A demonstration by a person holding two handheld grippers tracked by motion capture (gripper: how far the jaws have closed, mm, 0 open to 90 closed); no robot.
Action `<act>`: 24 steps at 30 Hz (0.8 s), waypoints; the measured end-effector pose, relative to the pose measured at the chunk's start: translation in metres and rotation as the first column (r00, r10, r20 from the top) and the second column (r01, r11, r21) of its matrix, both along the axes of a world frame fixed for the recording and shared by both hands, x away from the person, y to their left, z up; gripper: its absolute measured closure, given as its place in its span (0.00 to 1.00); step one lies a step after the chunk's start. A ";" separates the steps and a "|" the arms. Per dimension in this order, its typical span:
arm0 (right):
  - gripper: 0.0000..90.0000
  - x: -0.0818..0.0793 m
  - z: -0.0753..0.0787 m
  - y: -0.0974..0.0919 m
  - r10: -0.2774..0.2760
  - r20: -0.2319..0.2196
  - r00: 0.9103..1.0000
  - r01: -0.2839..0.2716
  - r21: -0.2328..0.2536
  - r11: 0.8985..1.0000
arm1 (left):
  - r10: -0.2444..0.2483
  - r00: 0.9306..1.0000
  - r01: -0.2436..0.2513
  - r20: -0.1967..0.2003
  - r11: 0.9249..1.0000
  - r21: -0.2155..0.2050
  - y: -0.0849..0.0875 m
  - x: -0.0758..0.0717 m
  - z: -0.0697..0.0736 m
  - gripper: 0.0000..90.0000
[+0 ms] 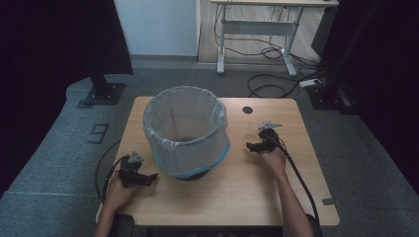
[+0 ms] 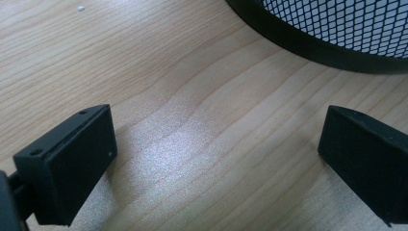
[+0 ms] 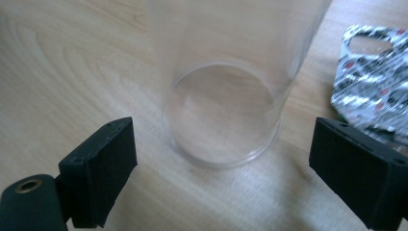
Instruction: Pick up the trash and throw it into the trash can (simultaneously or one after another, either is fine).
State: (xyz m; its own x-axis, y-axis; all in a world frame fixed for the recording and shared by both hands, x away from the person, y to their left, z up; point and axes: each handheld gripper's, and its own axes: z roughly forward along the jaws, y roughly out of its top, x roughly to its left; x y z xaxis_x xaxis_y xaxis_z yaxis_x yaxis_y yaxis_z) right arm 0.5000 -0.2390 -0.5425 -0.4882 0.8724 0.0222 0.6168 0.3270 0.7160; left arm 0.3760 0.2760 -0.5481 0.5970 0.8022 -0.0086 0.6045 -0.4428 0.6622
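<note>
At twelve o'clock from my right gripper (image 3: 221, 163), I'm squaring half-open, empty jaws around the clear glass (image 3: 223, 110); grip low, gently, avoiding the foil packet (image 3: 373, 91).

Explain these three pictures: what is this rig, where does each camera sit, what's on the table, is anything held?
There is no robot arm. A person sits at a light wooden table with a hand-held two-jaw tool in each hand.

The high view looks down from above the person's side. It shows the left tool, the right tool, and between them a black mesh wastebasket lined with a translucent plastic bag.

The other two pictures come from cameras riding on the tools, looking along their black jaws.

The left tool is open over bare wood, near the basket's base.

The right tool is open, its jaws standing either side of a clear plastic cup without touching it. A crinkled silver foil packet lies beside the cup.

Nothing is held.
</note>
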 end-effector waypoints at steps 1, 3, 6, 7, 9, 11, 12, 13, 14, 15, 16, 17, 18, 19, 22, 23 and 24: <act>0.10 0.002 0.000 0.000 0.004 0.005 1.000 -0.004 0.000 1.000 | 0.000 1.000 0.000 0.000 1.000 0.000 0.000 0.000 0.000 0.00; 0.11 0.004 0.001 0.000 0.002 0.009 1.000 -0.002 -0.002 1.000 | 0.000 1.000 0.000 0.000 1.000 0.000 0.000 0.000 0.000 0.00; 0.12 0.009 0.003 0.001 0.002 0.022 1.000 -0.002 0.010 1.000 | 0.000 1.000 0.000 0.000 1.000 0.000 0.000 0.000 0.000 0.00; 0.12 0.010 0.004 0.002 0.003 0.021 1.000 -0.003 0.011 1.000 | 0.000 1.000 0.000 0.000 1.000 0.000 0.000 0.000 0.000 0.00; 0.13 0.013 0.004 0.004 0.003 0.022 1.000 -0.003 0.006 1.000 | 0.000 1.000 0.000 0.000 1.000 0.000 0.000 0.000 0.000 0.00; 0.13 0.016 0.005 0.006 0.004 0.029 1.000 -0.004 0.011 1.000 | 0.000 1.000 0.000 0.000 1.000 0.000 0.000 0.000 0.000 0.00; 0.14 0.017 0.005 0.006 0.009 0.032 0.999 -0.009 0.012 1.000 | 0.000 1.000 0.000 0.000 1.000 0.000 0.000 0.000 0.000 0.00; 0.14 0.019 0.005 0.008 0.007 0.036 0.999 -0.008 0.018 1.000 | 0.000 1.000 0.000 0.000 1.000 0.000 0.000 0.000 0.000 0.00; 0.14 0.019 0.005 0.008 0.007 0.036 0.999 -0.008 0.018 1.000 | 0.000 1.000 0.000 0.000 1.000 0.000 0.000 0.000 0.000 0.00; 0.14 0.020 0.005 0.008 0.008 0.034 0.999 -0.008 0.016 1.000 | 0.000 1.000 0.000 0.000 1.000 0.000 0.000 0.000 0.000 0.00; 0.14 0.022 0.005 0.009 0.006 0.028 1.000 -0.006 0.012 1.000 | 0.000 1.000 0.000 0.000 1.000 0.000 0.000 0.000 0.000 0.00; 0.16 0.024 0.004 0.010 0.007 0.025 1.000 -0.007 0.006 1.000 | 0.000 1.000 0.000 0.000 1.000 0.000 0.000 0.000 0.000 0.00; 0.16 0.024 0.004 0.010 0.007 0.025 1.000 -0.007 0.006 1.000 | 0.000 1.000 0.000 0.000 1.000 0.000 0.000 0.000 0.000 0.00; 0.17 0.025 0.003 0.011 0.005 0.021 1.000 -0.005 0.005 1.000 | 0.000 1.000 0.000 0.000 1.000 0.000 0.000 0.000 0.000 0.00; 0.27 0.027 0.003 0.011 0.018 0.004 1.000 -0.018 0.020 1.000 | 0.000 1.000 0.000 0.000 1.000 0.001 0.000 0.000 0.000 0.00; 0.31 0.027 0.002 0.011 0.024 0.000 1.000 -0.024 0.026 0.999 | -0.001 1.000 0.001 0.000 1.000 0.001 0.000 0.000 0.000 0.00; 0.32 0.027 0.003 0.012 0.030 -0.003 1.000 -0.030 0.023 0.999 | -0.001 1.000 0.001 0.000 1.000 0.001 0.000 0.000 0.000 0.00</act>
